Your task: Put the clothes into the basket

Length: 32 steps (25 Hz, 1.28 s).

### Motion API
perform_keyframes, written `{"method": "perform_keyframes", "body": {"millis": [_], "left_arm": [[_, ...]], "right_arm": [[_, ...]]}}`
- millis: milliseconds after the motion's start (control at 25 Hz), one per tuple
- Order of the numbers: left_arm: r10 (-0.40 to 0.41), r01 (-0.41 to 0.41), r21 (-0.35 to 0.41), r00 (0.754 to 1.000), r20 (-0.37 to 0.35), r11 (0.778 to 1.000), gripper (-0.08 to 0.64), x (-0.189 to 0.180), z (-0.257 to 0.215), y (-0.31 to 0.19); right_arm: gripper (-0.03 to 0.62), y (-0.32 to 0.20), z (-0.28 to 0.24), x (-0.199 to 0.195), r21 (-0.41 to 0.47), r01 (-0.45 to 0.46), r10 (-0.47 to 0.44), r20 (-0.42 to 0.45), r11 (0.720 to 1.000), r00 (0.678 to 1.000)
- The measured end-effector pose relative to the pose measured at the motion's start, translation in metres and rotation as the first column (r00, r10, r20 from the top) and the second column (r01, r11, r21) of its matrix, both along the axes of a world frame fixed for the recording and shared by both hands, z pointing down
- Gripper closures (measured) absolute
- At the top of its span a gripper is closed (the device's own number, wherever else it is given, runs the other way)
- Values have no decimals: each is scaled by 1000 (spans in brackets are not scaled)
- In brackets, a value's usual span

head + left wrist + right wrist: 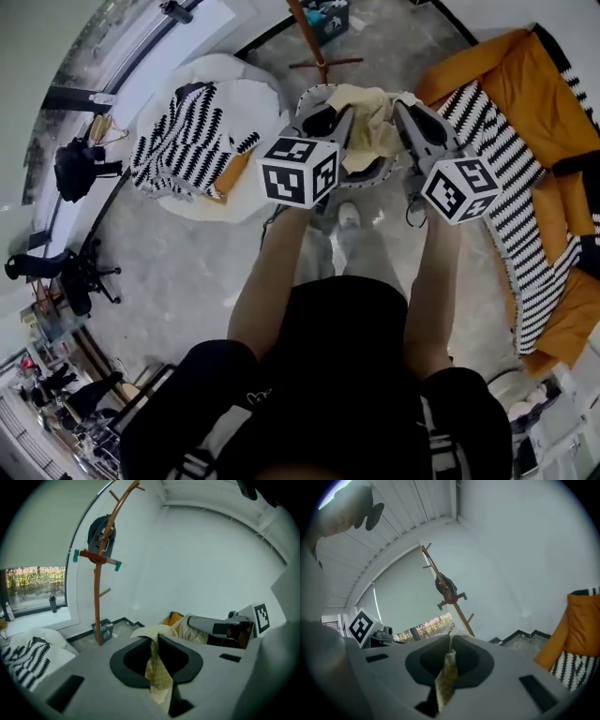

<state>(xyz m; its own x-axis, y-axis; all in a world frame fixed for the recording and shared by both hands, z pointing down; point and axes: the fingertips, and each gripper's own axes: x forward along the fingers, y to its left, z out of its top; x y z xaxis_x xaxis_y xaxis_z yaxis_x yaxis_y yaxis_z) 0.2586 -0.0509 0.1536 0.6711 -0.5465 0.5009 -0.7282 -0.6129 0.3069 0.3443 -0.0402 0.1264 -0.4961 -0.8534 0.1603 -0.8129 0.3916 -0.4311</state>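
Bunching cream cloth (370,122), coat stand (97,602) ahead, perhaps beanbag (258,98) left

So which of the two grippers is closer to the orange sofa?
The right. The right gripper is next to the sofa, at its striped cover; the left gripper is farther off, on the other side of the yellow cloth both hold.

The cream garment (370,120) is soft matt cloth, the coat stand (97,602) smooth reddish wood.
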Motion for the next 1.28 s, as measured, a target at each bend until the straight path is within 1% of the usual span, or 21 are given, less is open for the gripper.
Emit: {"method": "perform_keyframes", "body": {"millis": [80, 160, 240, 400, 520, 600, 720, 840, 960, 1000, 1040, 1080, 1160, 1200, 1280], "left_arm": [[-4, 6, -61, 1000, 26, 998, 516, -5, 40, 2], [-17, 24, -134, 998, 56, 991, 516, -12, 86, 5], [-39, 54, -199, 996, 78, 979, 517, -21, 132, 6], [-56, 86, -290, 992, 111, 953, 516, -37, 221, 8], [-81, 118, -328, 989, 125, 937, 517, -49, 284, 3], [-107, 145, -340, 986, 128, 929, 515, -59, 326, -1], [-131, 176, -368, 981, 145, 913, 515, -73, 385, 13], [-132, 189, -383, 977, 169, 904, 515, -78, 435, 18], [-119, 188, -397, 974, 193, 898, 515, -81, 471, 27], [-112, 189, -406, 972, 206, 894, 512, -83, 479, 33], [-110, 195, -415, 969, 220, 889, 495, -87, 485, 38], [-114, 207, -422, 965, 235, 883, 472, -92, 488, 43], [-136, 241, -426, 955, 263, 872, 459, -102, 487, 51], [-143, 255, -423, 950, 277, 869, 454, -106, 484, 55], [-145, 262, -415, 945, 291, 871, 449, -110, 475, 59]], "right_arm": [[569, 0, 39, -3, -68, -6, 5, -10, 998, 1000], [569, 3, 83, -6, -150, -11, 8, -23, 989, 1000], [569, 4, 123, -10, -220, -14, 7, -30, 975, 1000], [569, 7, 204, -21, -331, -29, 23, -22, 943, 999], [569, 2, 270, -30, -384, -41, 37, -15, 923, 999], [569, -1, 314, -39, -407, -46, 35, -34, 912, 999], [569, 16, 376, -49, -464, -51, 22, -67, 884, 998], [569, 29, 433, -46, -512, -68, 18, -101, 856, 995], [568, 40, 480, -44, -567, -94, 13, -147, 818, 989], [547, 45, 491, -46, -590, -99, 5, -159, 801, 987], [444, 51, 499, -50, -614, -101, -3, -166, 783, 986], [390, 56, 504, -53, -636, -102, -10, -171, 765, 985], [380, 64, 509, -56, -668, -113, -20, -189, 735, 982], [379, 68, 508, -55, -681, -129, -28, -214, 721, 976], [379, 72, 505, -46, -689, -187, -39, -298, 700, 954]]}}
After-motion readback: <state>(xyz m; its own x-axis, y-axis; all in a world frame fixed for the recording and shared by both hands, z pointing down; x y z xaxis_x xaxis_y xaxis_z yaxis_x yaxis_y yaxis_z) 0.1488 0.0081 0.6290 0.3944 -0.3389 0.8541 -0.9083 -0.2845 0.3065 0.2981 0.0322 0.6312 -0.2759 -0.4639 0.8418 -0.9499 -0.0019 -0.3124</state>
